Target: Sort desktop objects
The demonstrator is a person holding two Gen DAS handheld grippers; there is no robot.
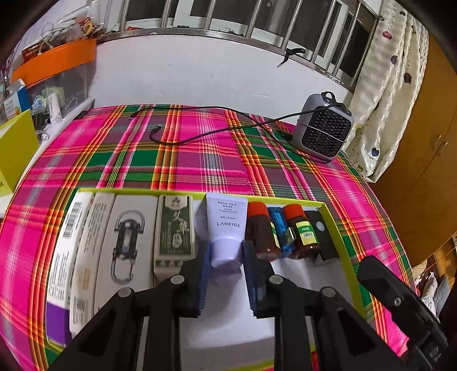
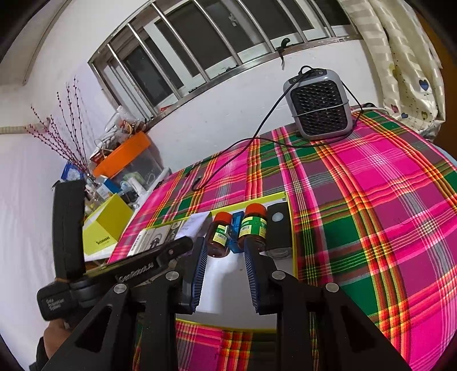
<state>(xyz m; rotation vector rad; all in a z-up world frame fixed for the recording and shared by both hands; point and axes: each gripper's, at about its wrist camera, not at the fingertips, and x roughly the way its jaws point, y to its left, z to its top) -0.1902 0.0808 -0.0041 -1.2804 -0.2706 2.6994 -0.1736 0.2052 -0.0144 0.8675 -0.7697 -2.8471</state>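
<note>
Left gripper: fingers apart, flanking the cap of the tube, which lies in the tray between box and bottle. Close squarely on the cap, clear of both neighbours. Right gripper: apart, empty.

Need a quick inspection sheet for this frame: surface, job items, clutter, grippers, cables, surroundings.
Surface: plaid tablecloth.
Job's things: yellow-rimmed tray holding boxes, white tube, two red-capped bottles, blue item, black box, in a row.
Clutter: grey fan on the far corner.
Grippers: left gripper open around the tube's cap; right gripper open, empty, before the bottles.
Cables: black cable loose across the cloth.
Surroundings: orange-lidded bin, yellow box, barred window, curtain.
</note>
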